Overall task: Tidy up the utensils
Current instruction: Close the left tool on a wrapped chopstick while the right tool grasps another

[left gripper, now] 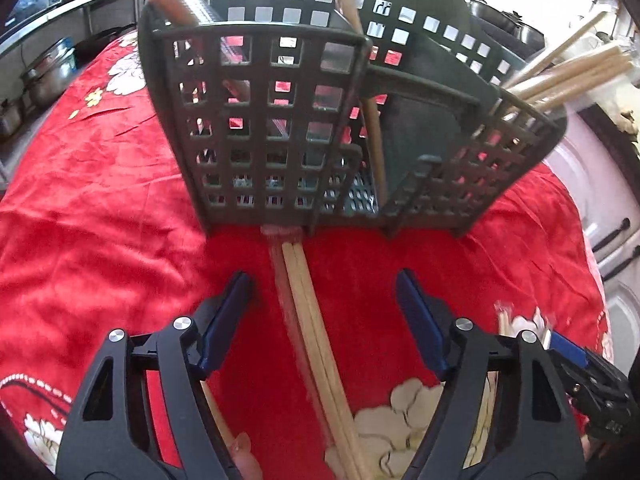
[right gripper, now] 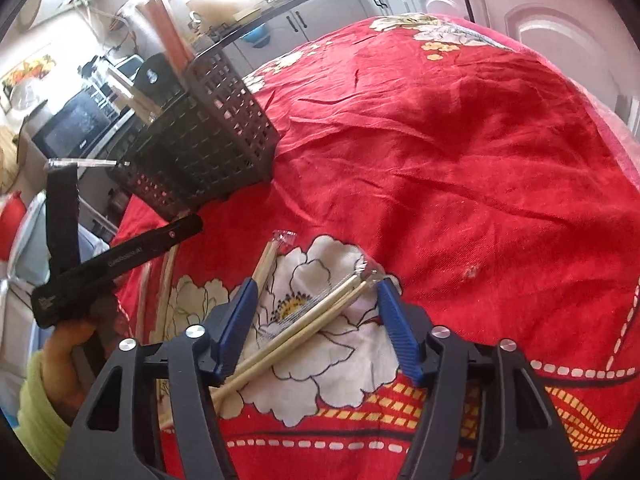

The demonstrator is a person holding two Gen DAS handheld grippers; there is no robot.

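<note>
Home kitchen: cabinets (right gripper: pixel 436 4), microwave (right gripper: pixel 76 128), steel pots (left gripper: pixel 48 76).

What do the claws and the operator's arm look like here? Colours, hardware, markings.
Both claws, left and right, match: black angular plastic linkages with triangular cutouts, silver round pivot pins, blue ribbed fingers. Small pale lettering marks the left claw's side in the right wrist view. The person wears a yellow-green sleeve.

No lettering could be read with certainty. White print ran along the black body of the left gripper (right gripper: pixel 116 258) at nine o'clock in the right wrist view, too blurred to make out.
</note>
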